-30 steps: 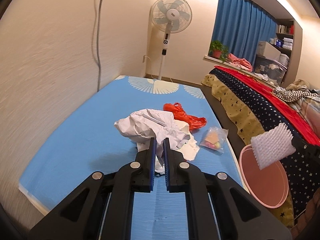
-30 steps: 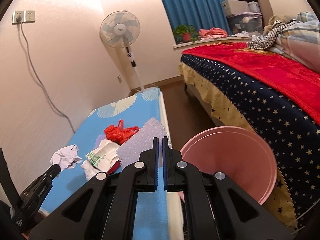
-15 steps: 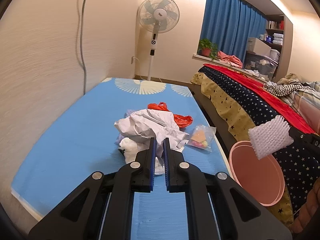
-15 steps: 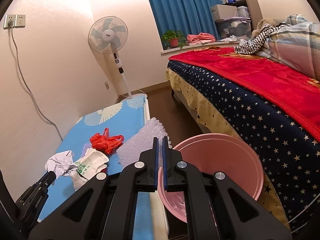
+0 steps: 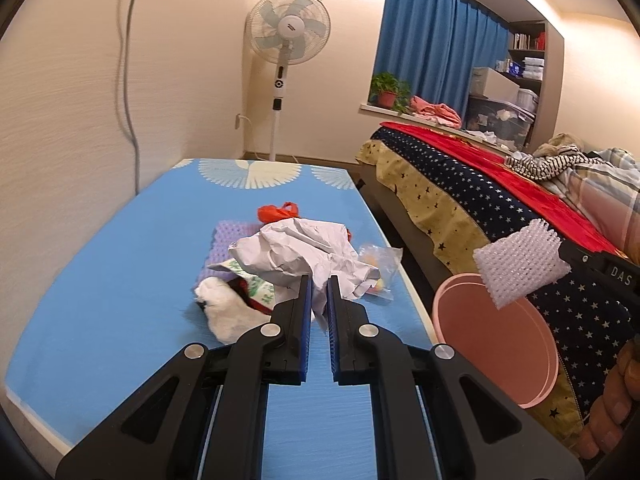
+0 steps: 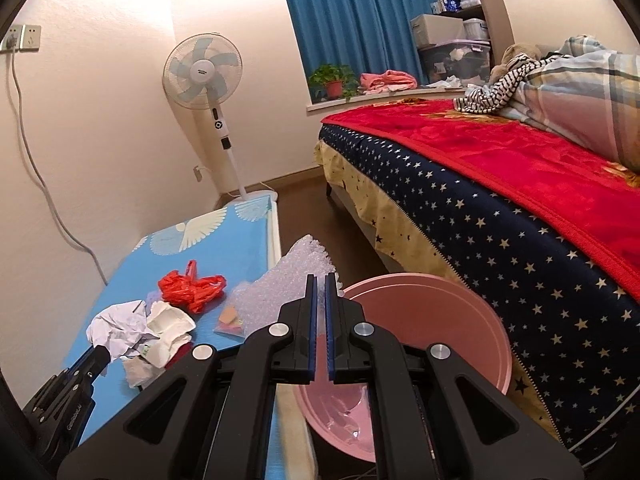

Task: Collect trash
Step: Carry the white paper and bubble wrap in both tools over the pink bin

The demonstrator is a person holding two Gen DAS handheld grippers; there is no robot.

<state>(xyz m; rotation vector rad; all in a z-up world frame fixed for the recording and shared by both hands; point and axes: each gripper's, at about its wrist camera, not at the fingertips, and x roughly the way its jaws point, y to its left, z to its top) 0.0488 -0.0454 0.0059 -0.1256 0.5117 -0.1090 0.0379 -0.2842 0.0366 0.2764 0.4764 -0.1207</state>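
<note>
The left gripper [image 5: 319,280] fingers pinch crumpled paper [image 5: 296,252] over the blue table [image 5: 100,280]. The right gripper [image 6: 321,278] fingers pinch bubble wrap [image 6: 296,276] above the pink bin [image 6: 432,320], on the floor at three o'clock of the table. Beyond lie a red bag [image 6: 188,286] and a fan [image 5: 288,34].

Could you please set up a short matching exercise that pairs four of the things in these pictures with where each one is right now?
Things:
1. crumpled paper
2. bubble wrap
3. orange bag
4. pink bin

Places:
A. on the floor between the blue table and the bed
B. pinched by the left gripper
C. lying loose on the blue table
D. pinched by the right gripper, near the bin

Pairs: 1-B, 2-D, 3-C, 4-A
</note>
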